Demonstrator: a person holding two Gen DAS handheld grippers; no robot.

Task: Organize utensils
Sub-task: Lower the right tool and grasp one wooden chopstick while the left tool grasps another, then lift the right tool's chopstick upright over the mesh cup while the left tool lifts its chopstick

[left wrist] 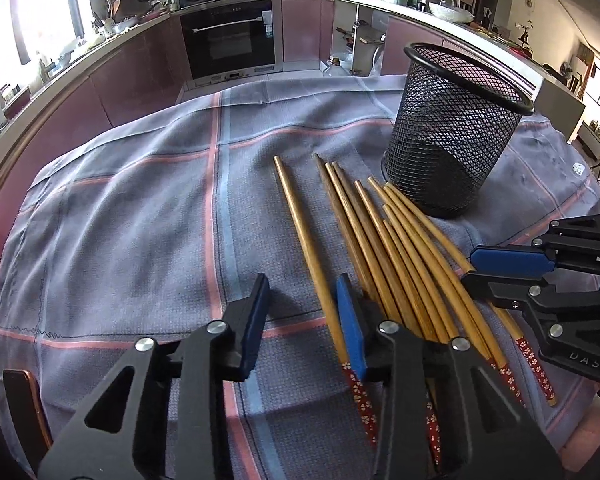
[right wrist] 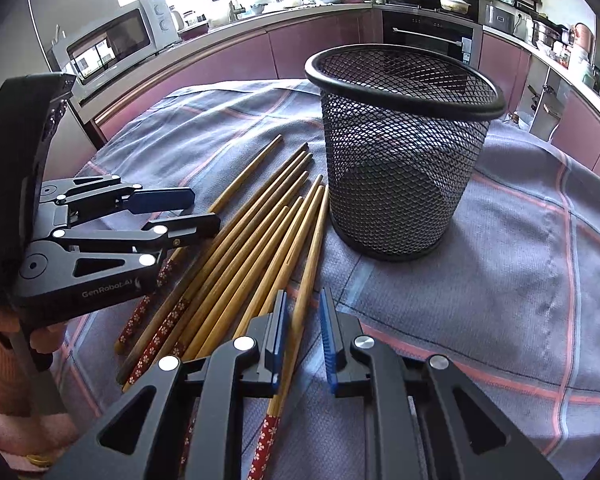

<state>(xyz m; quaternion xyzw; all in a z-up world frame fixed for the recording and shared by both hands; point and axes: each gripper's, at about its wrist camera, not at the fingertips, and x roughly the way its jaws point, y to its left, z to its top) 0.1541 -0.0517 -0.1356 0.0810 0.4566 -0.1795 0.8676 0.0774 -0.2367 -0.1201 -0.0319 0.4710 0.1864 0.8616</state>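
Wooden chopsticks (right wrist: 260, 236) lie fanned on the checked cloth (left wrist: 140, 220) covering the desk, just beside the upright black mesh cup (right wrist: 400, 152). The left gripper (left wrist: 304, 304) hangs part-open over the leftmost stick, gripping nothing. The right gripper (right wrist: 304, 320) straddles one chopstick, fingers narrowly apart.

Both wrist cams close, angled down; share chopsticks (left wrist: 380, 248).

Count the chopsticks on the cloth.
9 by visible tips, all flat on the cloth: a lone chopstick apart on the left, eight in a fanned bunch beside the mesh cup. Overlap may hide more.
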